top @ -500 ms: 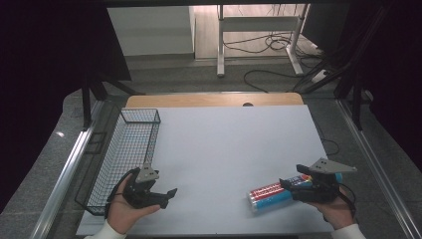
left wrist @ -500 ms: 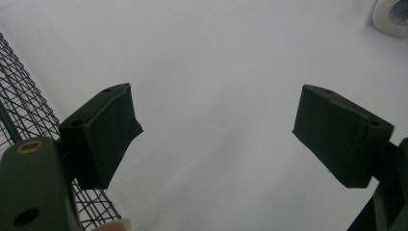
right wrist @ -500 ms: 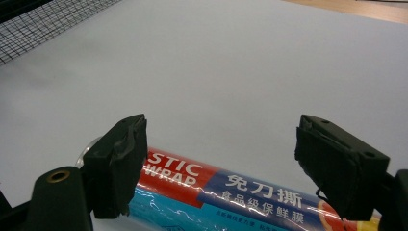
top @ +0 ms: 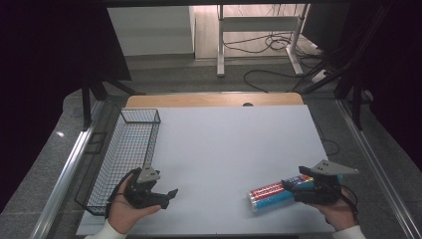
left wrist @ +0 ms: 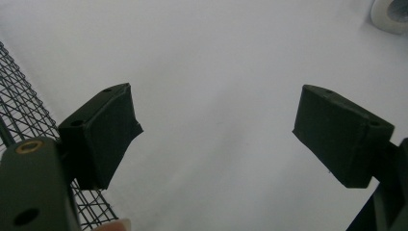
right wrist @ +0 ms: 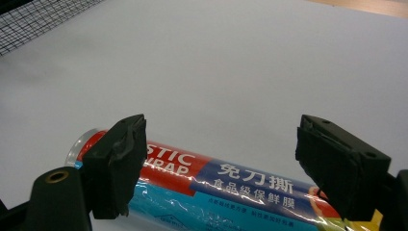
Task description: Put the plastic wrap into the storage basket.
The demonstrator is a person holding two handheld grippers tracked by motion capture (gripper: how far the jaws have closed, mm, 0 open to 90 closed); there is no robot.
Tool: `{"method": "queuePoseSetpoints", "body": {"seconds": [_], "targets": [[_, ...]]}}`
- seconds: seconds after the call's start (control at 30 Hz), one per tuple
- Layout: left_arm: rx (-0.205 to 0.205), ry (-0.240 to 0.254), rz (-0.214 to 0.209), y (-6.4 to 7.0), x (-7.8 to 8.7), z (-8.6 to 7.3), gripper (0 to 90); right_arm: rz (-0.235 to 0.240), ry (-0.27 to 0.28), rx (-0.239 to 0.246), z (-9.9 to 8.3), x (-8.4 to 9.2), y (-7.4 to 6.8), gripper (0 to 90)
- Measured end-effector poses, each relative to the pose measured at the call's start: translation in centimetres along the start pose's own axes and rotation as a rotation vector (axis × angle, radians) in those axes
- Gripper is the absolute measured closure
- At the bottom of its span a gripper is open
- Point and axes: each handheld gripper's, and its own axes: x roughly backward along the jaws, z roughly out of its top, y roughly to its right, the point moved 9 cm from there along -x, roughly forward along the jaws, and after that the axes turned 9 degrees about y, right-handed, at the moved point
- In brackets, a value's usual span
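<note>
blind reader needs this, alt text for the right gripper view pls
A plastic wrap roll in red and blue packaging lies on a white table, just beyond the open right gripper. A wire basket edges the top left corner.

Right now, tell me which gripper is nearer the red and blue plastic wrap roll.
Right. The right gripper sits at the red and blue plastic wrap roll, open above it; the left gripper is across the table, beside the basket.

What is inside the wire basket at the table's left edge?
The wire basket looks empty through its mesh. Its near corner is covered by the left gripper and hand, so that part can't be checked.
</note>
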Motion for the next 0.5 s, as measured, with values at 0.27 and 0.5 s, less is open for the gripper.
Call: {"method": "queuePoseSetpoints", "body": {"seconds": [0.27,0.5], "targets": [[-0.007,0.003,-0.007,0.32,0.05,0.13,14.8,-0.004,-0.005,-0.003,-0.19,0.14,0.12,19.1],[-0.007,-0.001,-0.009,0.45,-0.03,0.15,14.8,-0.018,-0.003,-0.013,-0.44,0.56,0.63,19.2]]}}
